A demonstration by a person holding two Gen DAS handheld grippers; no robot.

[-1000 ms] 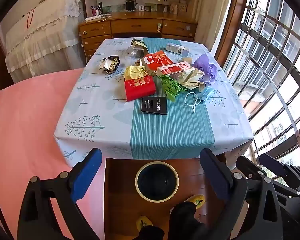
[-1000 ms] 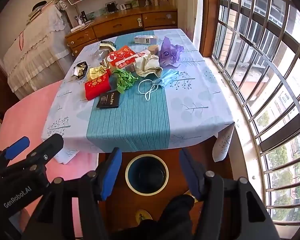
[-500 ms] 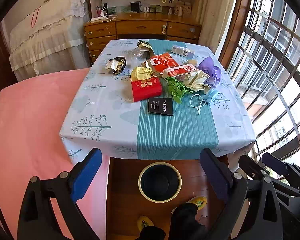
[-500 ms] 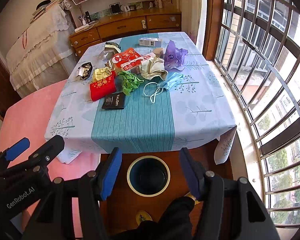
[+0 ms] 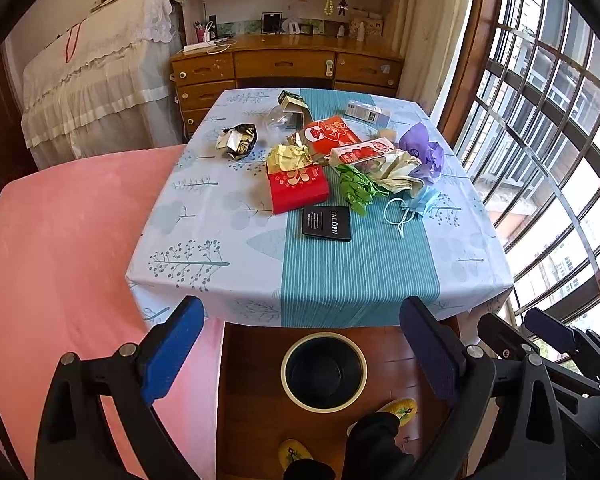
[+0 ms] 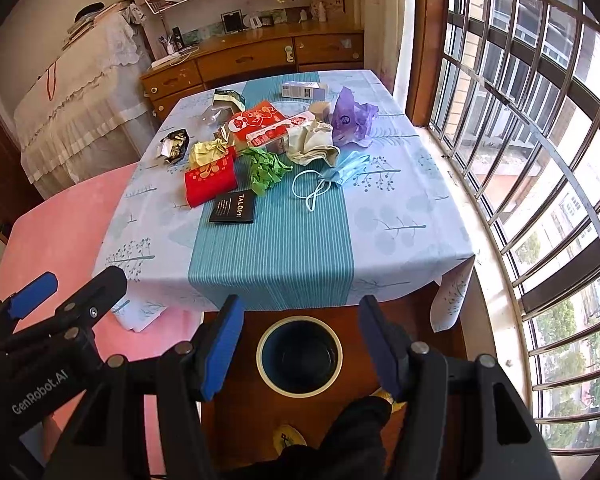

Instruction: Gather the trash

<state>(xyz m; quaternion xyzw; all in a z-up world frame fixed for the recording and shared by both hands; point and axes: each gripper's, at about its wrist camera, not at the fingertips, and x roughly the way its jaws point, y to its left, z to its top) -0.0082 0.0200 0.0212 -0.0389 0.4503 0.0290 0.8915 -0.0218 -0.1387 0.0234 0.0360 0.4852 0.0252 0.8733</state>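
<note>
- I am looking into a bedroom: a wooden dresser (image 5: 288, 66) is standing against the far wall, a barred window (image 6: 540, 128) is curving along the right, and a pink bed (image 5: 60, 248) is lying to the left.
- The worktop (image 5: 204, 240) is wearing a smooth pale-blue tablecloth with a ribbed teal stripe down its middle.
- Trash is sitting clustered on the far half: one flat red box (image 5: 298, 189), one flat black booklet (image 5: 326, 223), one wad of crinkled green paper (image 5: 356, 190), one limp blue face mask (image 5: 416, 204) with looping ear cords, one crumpled purple bag (image 5: 424, 152), one crushed gold foil wrapper (image 5: 288, 157), and one dark foil wrapper (image 5: 238, 141) lying apart to the left.
- One round bin (image 5: 324, 372), cream-rimmed and dark inside, is standing on the wooden floor just below the worktop's near edge.
- I am holding the left gripper (image 5: 300, 352) spread wide with nothing between its blue pads.
- The right gripper (image 6: 300, 350) is likewise gaping wide and carrying nothing, hovering above the bin.
</note>
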